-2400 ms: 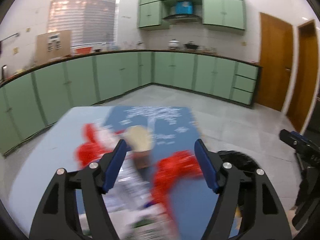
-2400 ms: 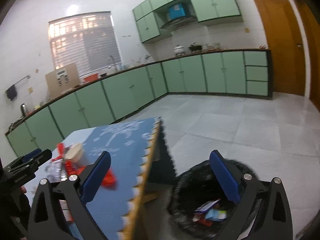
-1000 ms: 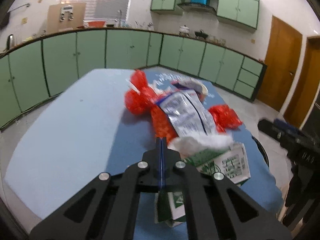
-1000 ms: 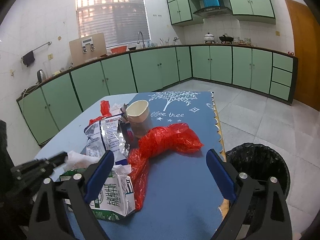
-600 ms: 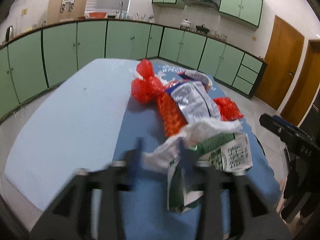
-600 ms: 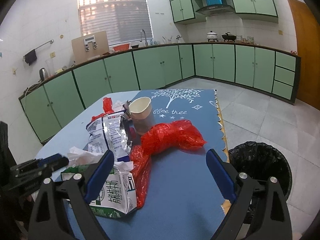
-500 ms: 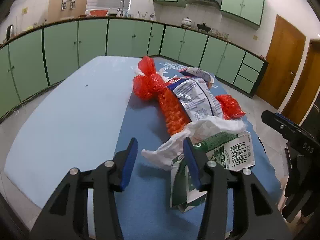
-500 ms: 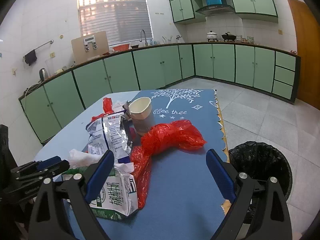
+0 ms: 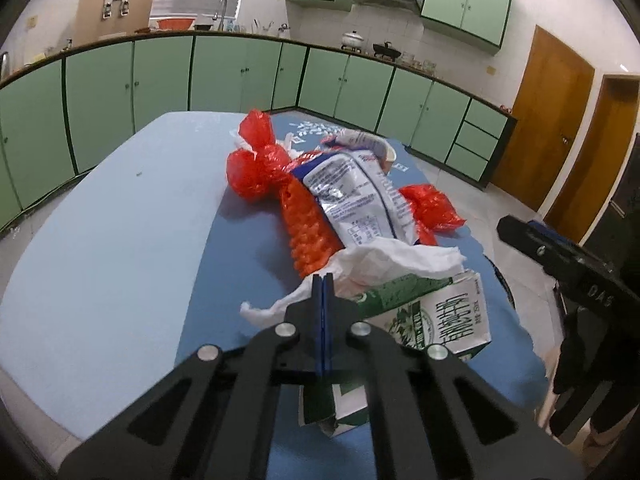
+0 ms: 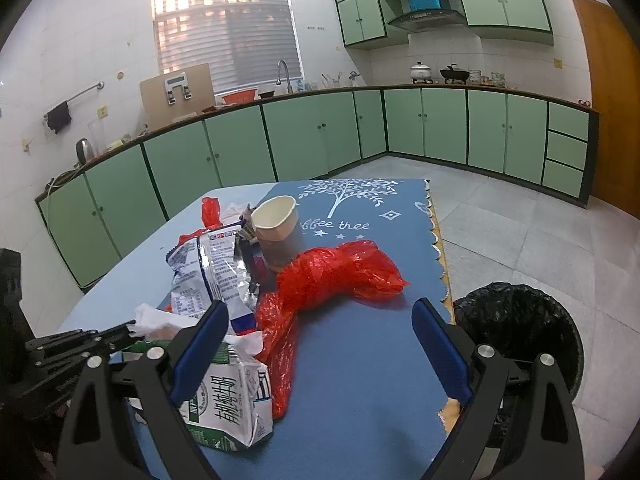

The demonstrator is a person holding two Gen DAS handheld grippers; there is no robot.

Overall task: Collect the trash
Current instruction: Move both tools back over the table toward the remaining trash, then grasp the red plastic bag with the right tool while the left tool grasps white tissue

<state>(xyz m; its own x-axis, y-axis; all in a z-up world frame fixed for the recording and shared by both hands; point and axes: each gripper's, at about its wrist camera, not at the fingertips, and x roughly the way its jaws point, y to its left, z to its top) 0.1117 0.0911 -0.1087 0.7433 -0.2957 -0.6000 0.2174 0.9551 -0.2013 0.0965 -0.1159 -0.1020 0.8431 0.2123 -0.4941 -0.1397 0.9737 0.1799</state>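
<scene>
Task barely begun: left gripper (image 9: pixel 323 280) clenched on crumpled white tissue (image 9: pixel 384 264); right gripper (image 10: pixel 320 332) released; black-lined bin (image 10: pixel 520 316) awaits the red plastic bag (image 10: pixel 332 276) and green-white carton (image 10: pixel 228 404).

Our left tongs (image 9: pixel 322 280) are pinched shut, with their tips right at the white tissue (image 9: pixel 384 260), so the way ahead of them is blocked by the trash pile. Out to their left, the blue table (image 9: pixel 120 248) is bare and easy to pass over. Our right tongs (image 10: pixel 320 336) are wide open, with flat blue mat (image 10: pixel 360 360) between them. The milk carton (image 10: pixel 228 396) lies by their left finger, the red bag (image 10: pixel 332 276) just ahead, and the black bin (image 10: pixel 520 320) stands off to their right.
</scene>
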